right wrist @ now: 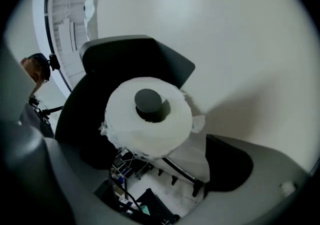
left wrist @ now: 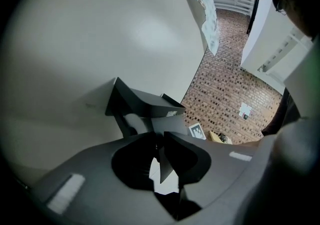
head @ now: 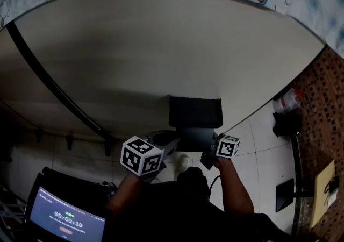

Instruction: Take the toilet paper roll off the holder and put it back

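The holder (head: 194,113) is a black bracket with a flat cover, fixed to the pale wall (head: 161,47). The roll (right wrist: 150,124) sits on the holder, under the cover, with the holder's dark peg (right wrist: 148,100) through its core. A loose corner of paper (right wrist: 198,123) sticks out from the roll on the side away from the cover's back.

The right gripper (right wrist: 152,119) is at the holder with its jaws wide apart and the roll between them. The roll lies closer to the jaw on the left of that view. Whether that jaw touches the paper cannot be told, and the other jaw stands clear of it. In the head view its marker cube (head: 228,147) is just below the holder's right corner. The roll itself cannot be made out there.

The left gripper (left wrist: 159,150) is just below and left of the holder. Its jaw tips are together and there is nothing between them. Its view looks up at the holder's underside (left wrist: 142,105) and catches the right gripper's cube beyond it. In the head view the left cube (head: 141,155) is below the holder's left corner.

Well below and left of the holder, a dark screen (head: 67,216) shows a timer. Right of the holder, the floor (head: 322,106) has a brick pattern.
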Motion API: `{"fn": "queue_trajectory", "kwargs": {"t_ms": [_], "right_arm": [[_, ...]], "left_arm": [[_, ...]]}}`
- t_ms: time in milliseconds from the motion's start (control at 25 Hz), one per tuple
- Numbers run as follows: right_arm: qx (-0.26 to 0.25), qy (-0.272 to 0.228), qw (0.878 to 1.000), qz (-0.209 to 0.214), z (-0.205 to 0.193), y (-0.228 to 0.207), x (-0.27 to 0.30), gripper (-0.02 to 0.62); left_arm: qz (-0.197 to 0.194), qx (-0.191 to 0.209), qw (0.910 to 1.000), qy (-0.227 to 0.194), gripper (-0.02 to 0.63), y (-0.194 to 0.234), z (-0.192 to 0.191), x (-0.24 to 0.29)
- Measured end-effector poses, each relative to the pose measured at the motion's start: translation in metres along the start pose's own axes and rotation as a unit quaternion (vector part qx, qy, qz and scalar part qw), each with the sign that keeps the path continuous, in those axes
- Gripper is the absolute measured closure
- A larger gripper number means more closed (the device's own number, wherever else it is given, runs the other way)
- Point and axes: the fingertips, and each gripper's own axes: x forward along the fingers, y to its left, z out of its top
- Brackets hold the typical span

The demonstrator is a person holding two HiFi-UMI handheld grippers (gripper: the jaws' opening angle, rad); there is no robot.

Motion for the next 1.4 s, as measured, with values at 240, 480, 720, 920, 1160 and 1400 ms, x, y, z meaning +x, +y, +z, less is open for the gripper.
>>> {"fn": "queue_trajectory", "kwargs": {"t_ms": [240, 480, 720, 920, 1160, 1400], "right_arm": [[0.003, -0.015, 0.999, -0.029, 0.004, -0.016, -0.032, 0.061], [0.037, -0.114, 0.991, -0.056, 0.03, -0.032, -0.092, 0.066], [0.018, -0.205, 0.976, -0.071, 0.066, -0.013, -0.129, 0.126], [-0.073, -0.299, 0.936, -0.171, 0.106, 0.004, -0.161, 0.45], [-0.228, -0.296, 0.896, -0.238, 0.139, 0.064, -0.16, 0.595], [-0.375, -0.218, 0.848, -0.304, 0.149, 0.108, -0.124, 0.595]], "left_arm": [[0.012, 0.008, 0.9999, 0.002, 0.534, 0.002, 0.001, 0.0], [0.047, 0.024, 0.9986, -0.01, 0.545, 0.012, -0.002, 0.006], [0.059, 0.006, 0.9978, -0.03, 0.537, 0.016, -0.003, 0.006], [0.054, -0.107, 0.989, -0.088, 0.588, 0.037, 0.005, -0.01], [0.171, -0.081, 0.9702, -0.152, 0.588, 0.072, 0.023, -0.053], [0.276, 0.116, 0.9271, -0.225, 0.588, 0.049, 0.074, -0.083]]}}
